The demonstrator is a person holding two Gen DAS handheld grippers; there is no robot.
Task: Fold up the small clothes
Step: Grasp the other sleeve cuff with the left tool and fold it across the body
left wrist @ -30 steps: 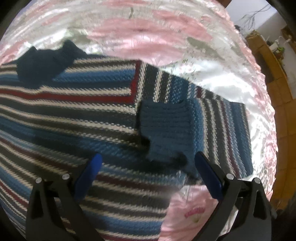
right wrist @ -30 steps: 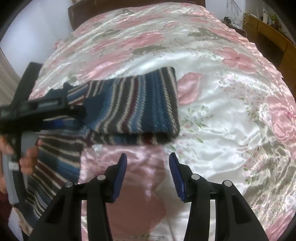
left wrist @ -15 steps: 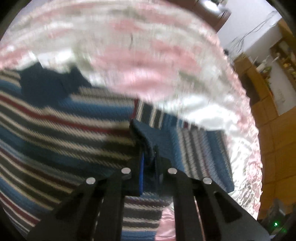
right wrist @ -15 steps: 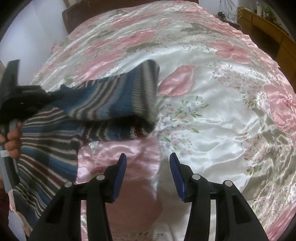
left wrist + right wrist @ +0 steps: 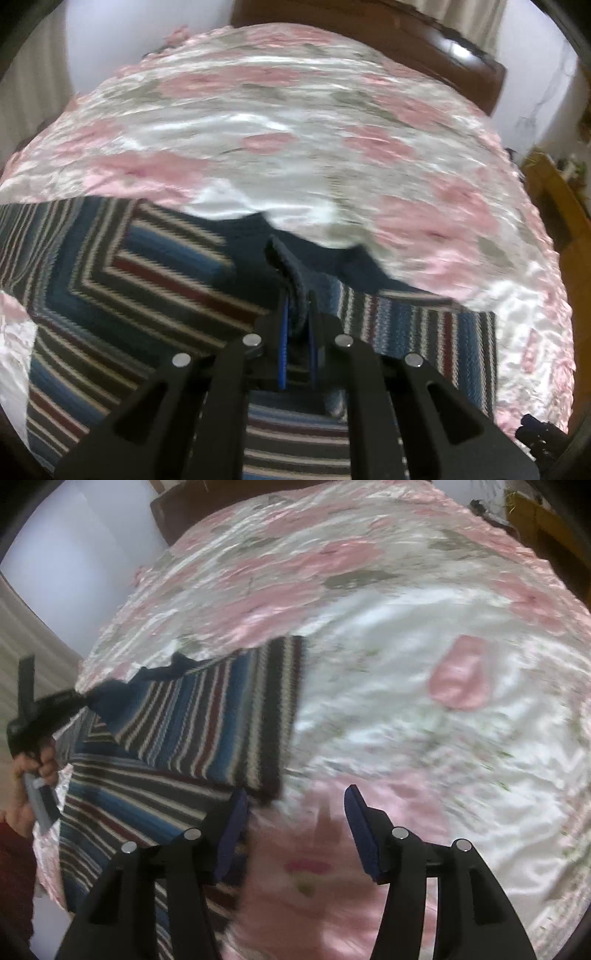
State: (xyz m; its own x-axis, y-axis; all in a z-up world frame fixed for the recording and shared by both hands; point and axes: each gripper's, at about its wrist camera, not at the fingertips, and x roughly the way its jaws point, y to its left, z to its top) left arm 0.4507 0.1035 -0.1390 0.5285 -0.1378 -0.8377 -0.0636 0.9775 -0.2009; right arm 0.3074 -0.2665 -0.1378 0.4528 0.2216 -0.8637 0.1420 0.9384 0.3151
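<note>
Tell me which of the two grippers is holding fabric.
The left gripper: its fingers are pinched on the dark blue cuff of the striped sweater. The right gripper hangs open over the floral bedspread, gripping nothing.

The sweater [image 5: 207, 731] has blue, white, dark grey and maroon stripes; the bedspread [image 5: 406, 635] is white satin with pink flowers.

No writing to read anywhere here, in either wrist view. The striped sweater [image 5: 177, 288] carries only its knit bands, no tag or label showing, and the floral bedspread [image 5: 406, 664] is pattern alone. Both views are motion-blurred, so any fine print would be lost anyway.
</note>
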